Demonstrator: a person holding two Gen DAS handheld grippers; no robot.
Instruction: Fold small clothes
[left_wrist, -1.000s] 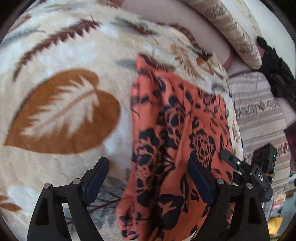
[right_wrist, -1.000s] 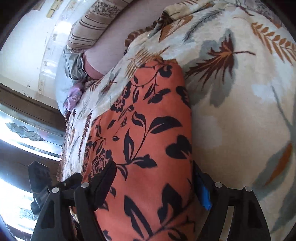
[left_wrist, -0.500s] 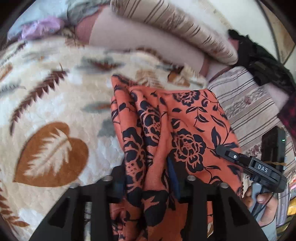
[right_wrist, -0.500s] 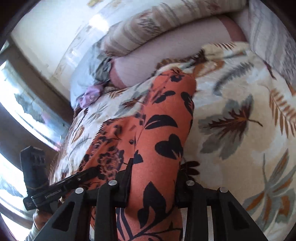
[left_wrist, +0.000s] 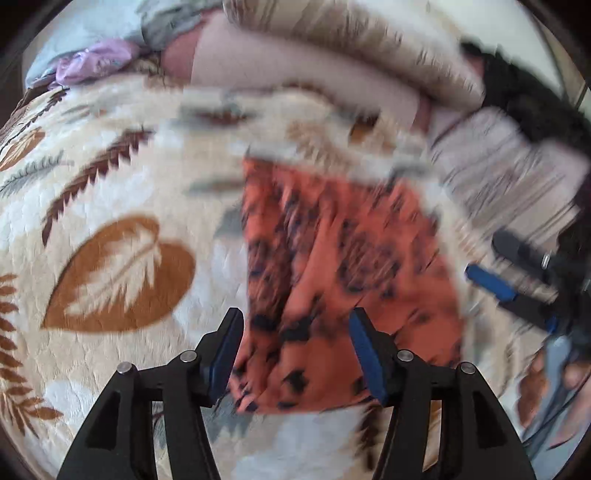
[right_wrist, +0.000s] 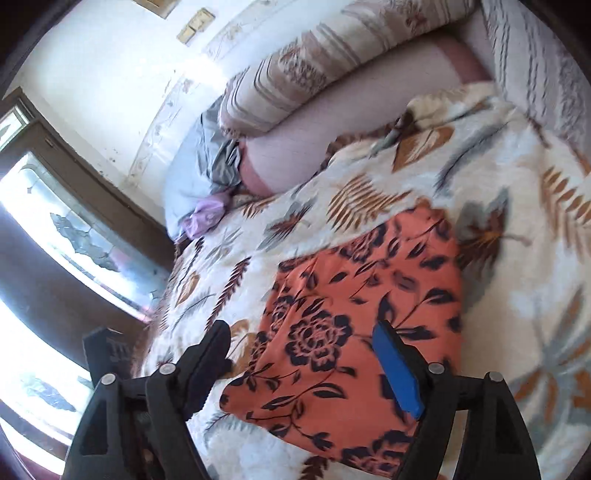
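An orange garment with dark flowers (left_wrist: 343, 266) lies folded into a rough rectangle on the leaf-print blanket (left_wrist: 122, 206). My left gripper (left_wrist: 295, 326) hovers above its near edge; the jaws are opening and the blue pads do not touch the cloth. This view is motion-blurred. In the right wrist view the same garment (right_wrist: 369, 306) lies flat. My right gripper (right_wrist: 303, 334) stands over its near corner, jaws opening, nothing pinched between them. The right gripper (left_wrist: 495, 282) also shows at the right of the left wrist view, held by a hand (left_wrist: 554, 373).
Striped pillows (right_wrist: 314, 70) and a pink bolster (right_wrist: 354, 122) lie along the wall behind the blanket. A lilac cloth (right_wrist: 207, 214) and grey bedding (right_wrist: 199, 162) sit at the far corner. A window (right_wrist: 55, 229) is on the left. Dark clothing (left_wrist: 517, 88) lies far right.
Both grippers went from open to pinching bunched folds of the garment, then let go and rose. The garment now lies flatter on the blanket, and both pairs of jaws stand apart again.
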